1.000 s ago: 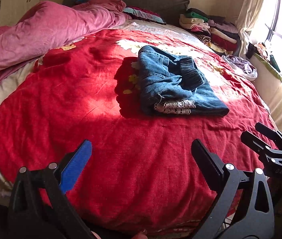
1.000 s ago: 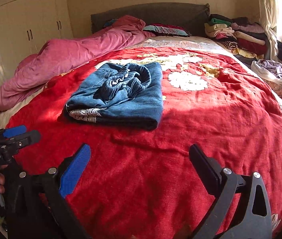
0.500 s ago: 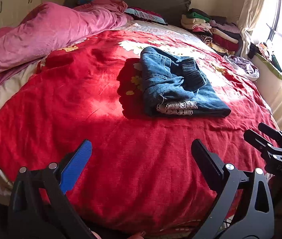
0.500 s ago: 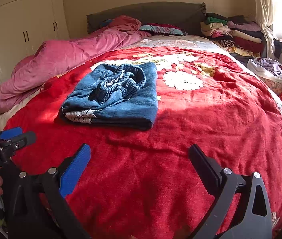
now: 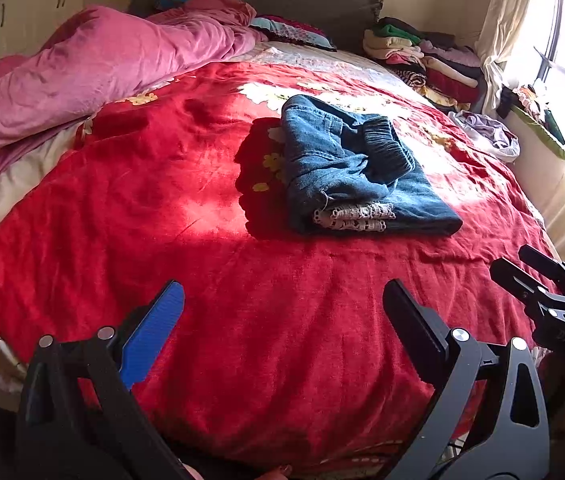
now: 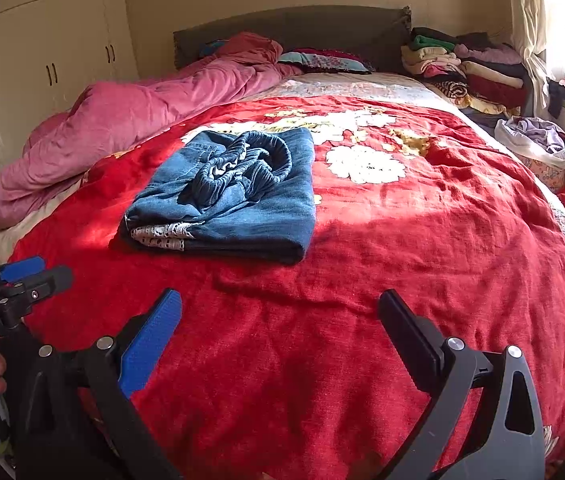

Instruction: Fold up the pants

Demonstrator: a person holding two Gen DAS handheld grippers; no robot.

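On left gripper [image 6: 18,276] body, seen in right view: white "GenRobot.AI". Right gripper [image 5: 538,276] in left view has faint lettering, unreadable.

Pants [image 6: 228,196]: blue denim, folded into squarish bundle, elastic waistband bunched on top, white lace hem showing at near edge. Lying mid-bed on red blanket [image 6: 362,280], part sun, part shade, well apart from both grippers.

Left gripper [image 5: 282,312] fingers wide apart, nothing btwn. Right gripper [image 6: 280,318] same, wide apart, nothing held. Both low over near blanket edge.

Black hand-held gripper [image 5: 283,304]; one blue pad [image 5: 150,332]; silver screws
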